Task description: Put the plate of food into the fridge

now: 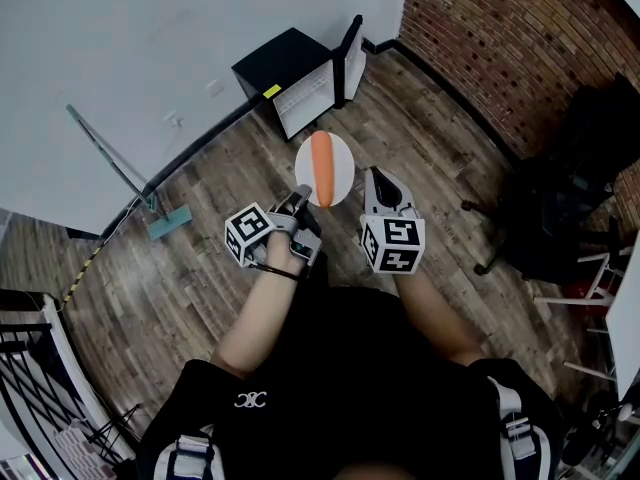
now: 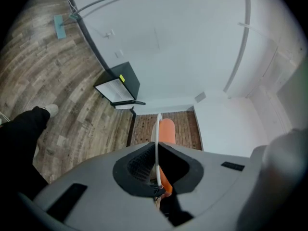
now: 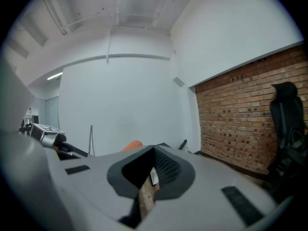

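Observation:
A white plate [image 1: 345, 163] with an orange carrot [image 1: 321, 168] lying on it hangs in the air over the wooden floor. My left gripper [image 1: 302, 196] is shut on the plate's near left rim. In the left gripper view the plate [image 2: 157, 143] stands edge-on between the jaws, with the carrot [image 2: 166, 131] just right of it and my left gripper [image 2: 157, 177] pinching the rim. My right gripper [image 1: 378, 180] hovers just right of the plate, apart from it, jaws shut and nothing in them [image 3: 153, 174]. The small black fridge [image 1: 290, 73] stands ahead against the white wall, its door [image 1: 350, 56] swung open.
A long-handled mop [image 1: 165, 223] leans on the wall at the left. At the right, a black office chair [image 1: 570, 188] stands by the brick wall [image 1: 500, 48]. A black railing [image 1: 30, 368] is at the lower left and a white table edge [image 1: 625, 318] at the far right.

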Action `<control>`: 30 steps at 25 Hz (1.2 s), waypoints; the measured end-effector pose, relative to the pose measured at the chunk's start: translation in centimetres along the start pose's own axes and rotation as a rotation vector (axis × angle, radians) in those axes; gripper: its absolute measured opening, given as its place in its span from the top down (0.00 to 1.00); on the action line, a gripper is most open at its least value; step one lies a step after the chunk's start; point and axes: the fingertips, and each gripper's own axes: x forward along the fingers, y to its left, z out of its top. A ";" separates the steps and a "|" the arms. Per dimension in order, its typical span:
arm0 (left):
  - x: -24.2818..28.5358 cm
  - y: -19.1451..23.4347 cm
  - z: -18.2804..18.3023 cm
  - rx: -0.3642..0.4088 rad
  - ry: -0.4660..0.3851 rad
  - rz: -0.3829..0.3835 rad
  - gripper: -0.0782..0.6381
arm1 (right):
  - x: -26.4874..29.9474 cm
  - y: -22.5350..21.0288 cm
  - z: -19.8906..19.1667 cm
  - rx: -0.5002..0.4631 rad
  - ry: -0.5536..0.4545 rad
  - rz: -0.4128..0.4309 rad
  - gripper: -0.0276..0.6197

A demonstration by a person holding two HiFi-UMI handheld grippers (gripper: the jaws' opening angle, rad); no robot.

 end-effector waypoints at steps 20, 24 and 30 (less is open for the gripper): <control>11.7 -1.4 9.4 -0.045 0.049 -0.014 0.86 | 13.3 -2.1 3.6 -0.073 0.036 -0.044 0.95; 13.9 -2.3 12.3 -0.065 0.049 -0.020 0.86 | 17.0 -2.1 4.9 -0.089 0.046 -0.055 0.95; 16.8 -3.0 18.2 -0.070 0.048 -0.044 0.86 | 22.9 -0.4 7.1 -0.113 0.050 -0.065 0.95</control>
